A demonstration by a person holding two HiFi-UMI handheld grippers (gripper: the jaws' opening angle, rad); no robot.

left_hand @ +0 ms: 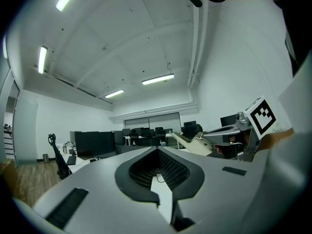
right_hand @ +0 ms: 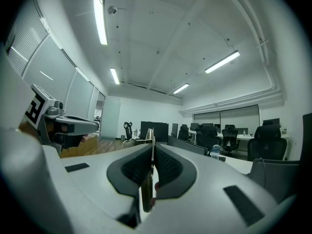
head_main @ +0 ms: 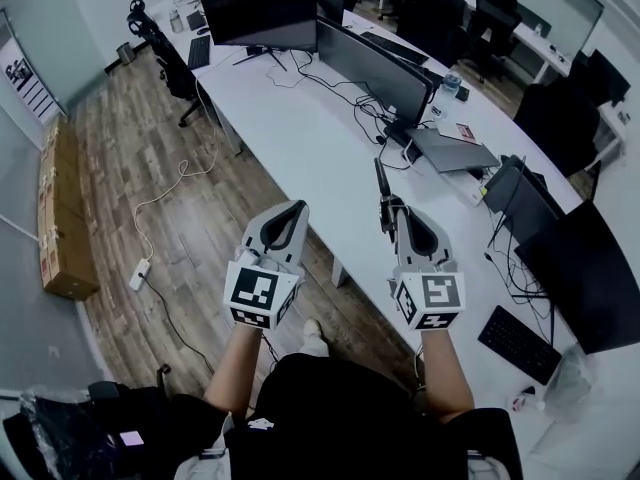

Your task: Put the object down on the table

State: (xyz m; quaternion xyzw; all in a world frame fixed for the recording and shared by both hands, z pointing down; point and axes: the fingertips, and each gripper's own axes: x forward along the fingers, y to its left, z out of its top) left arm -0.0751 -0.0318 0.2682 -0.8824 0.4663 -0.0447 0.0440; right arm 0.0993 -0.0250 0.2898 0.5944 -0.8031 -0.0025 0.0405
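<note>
My right gripper [head_main: 398,208] is shut on a thin dark slender object [head_main: 382,190], which sticks out past the jaw tips above the near edge of the long white table [head_main: 300,118]. In the right gripper view the object [right_hand: 146,182] shows edge-on as a flat strip pinched between the pads, with my right gripper [right_hand: 152,146] raised and pointing across the room. My left gripper [head_main: 298,209] is held to the left over the wooden floor, level with the right one. Its jaws meet at the tips with nothing between them, as the left gripper view [left_hand: 157,151] shows.
Monitors [head_main: 372,66], a closed laptop [head_main: 452,151], keyboards and black cables [head_main: 372,118] stand on the table's far side. Office chairs [head_main: 165,53] stand at the back. On the floor lie cardboard boxes [head_main: 62,213] and a power strip [head_main: 139,273].
</note>
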